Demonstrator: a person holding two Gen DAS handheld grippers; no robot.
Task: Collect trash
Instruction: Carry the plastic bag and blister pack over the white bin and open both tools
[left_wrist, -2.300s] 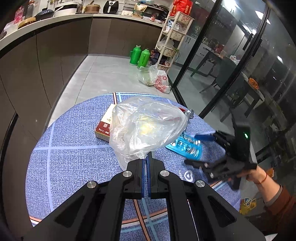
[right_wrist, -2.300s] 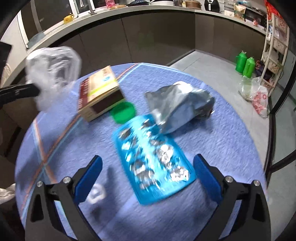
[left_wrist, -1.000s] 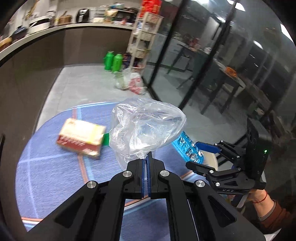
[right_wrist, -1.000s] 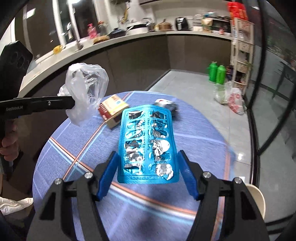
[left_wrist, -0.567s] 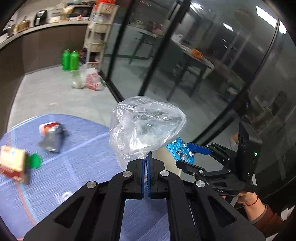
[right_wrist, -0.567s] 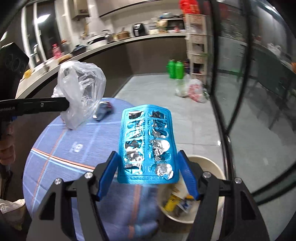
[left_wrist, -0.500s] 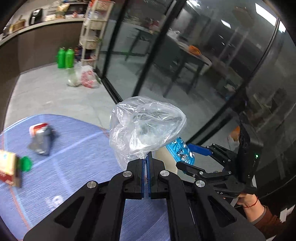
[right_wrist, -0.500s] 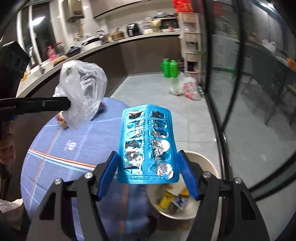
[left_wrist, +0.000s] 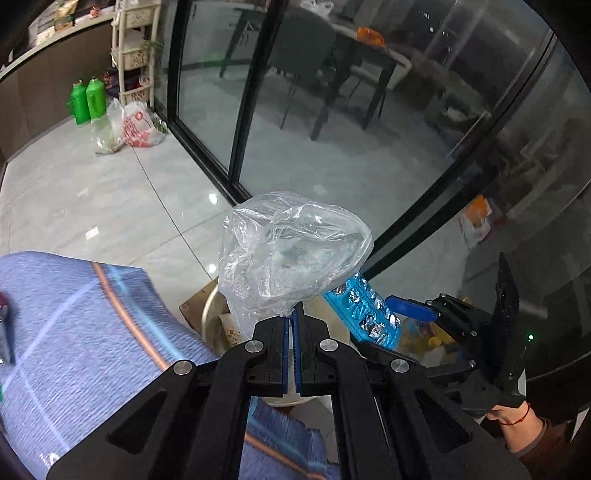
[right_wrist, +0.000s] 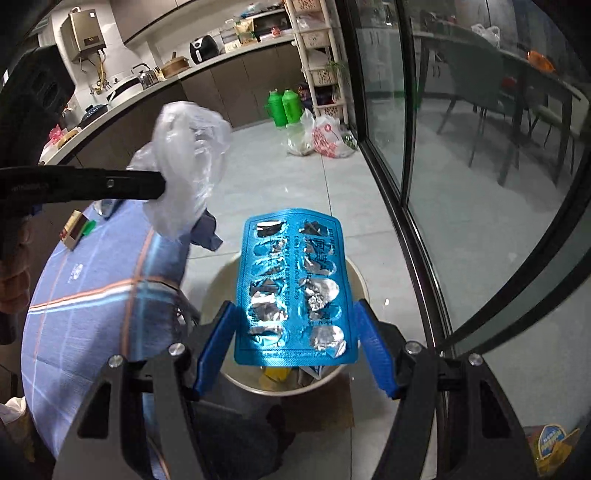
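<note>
A grey-tiled kitchen floor beside glass sliding doors, where a cream waste bin (right_wrist: 360, 280) sits by the blue-clothed desk (right_wrist: 92, 280): I hold my right gripper (right_wrist: 295, 343) above the bin, its jaws spread wide with the used blue blister pack (right_wrist: 295, 284) lodged between them, directly over the trash already inside. My left gripper (left_wrist: 294, 350) has its jaws pinched closed on a crumpled clear plastic bag (left_wrist: 291, 251), raised just beside the bin

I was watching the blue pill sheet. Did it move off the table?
Yes. The pill sheet left the table and now sits over the trash bin, in the right gripper.
</note>
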